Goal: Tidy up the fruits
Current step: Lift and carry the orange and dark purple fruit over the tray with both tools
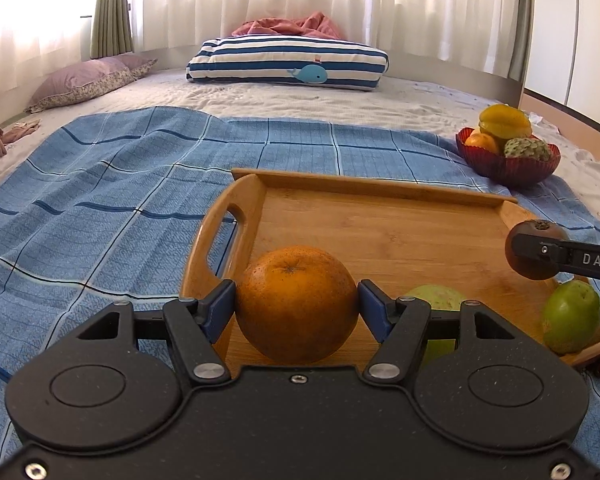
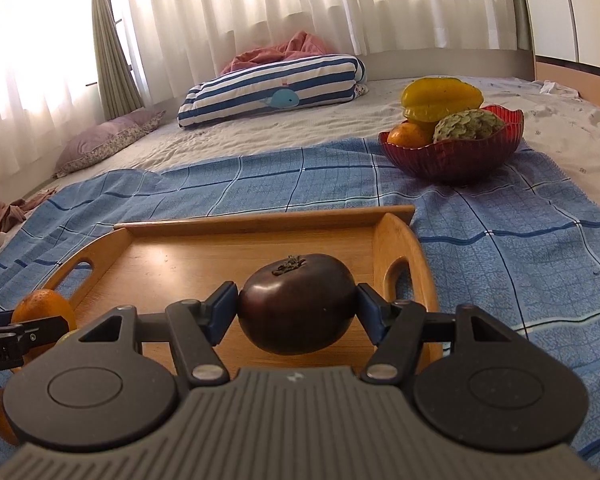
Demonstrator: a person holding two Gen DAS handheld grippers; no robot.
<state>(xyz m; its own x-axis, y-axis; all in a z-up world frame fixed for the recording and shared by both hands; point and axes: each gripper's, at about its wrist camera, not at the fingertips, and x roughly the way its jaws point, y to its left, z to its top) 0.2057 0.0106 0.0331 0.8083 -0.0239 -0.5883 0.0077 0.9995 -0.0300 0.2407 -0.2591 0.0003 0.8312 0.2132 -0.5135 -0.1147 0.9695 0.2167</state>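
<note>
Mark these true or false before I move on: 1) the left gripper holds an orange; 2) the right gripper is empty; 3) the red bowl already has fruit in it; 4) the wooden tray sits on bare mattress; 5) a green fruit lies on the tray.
1) True. The left gripper is shut on the orange over the wooden tray.
2) False. The right gripper is shut on a dark purple-brown fruit.
3) True. The red bowl holds a starfruit, a custard apple and a small orange fruit.
4) False. The tray rests on the blue checked cloth.
5) True. A green fruit lies at the tray's right end.
</note>
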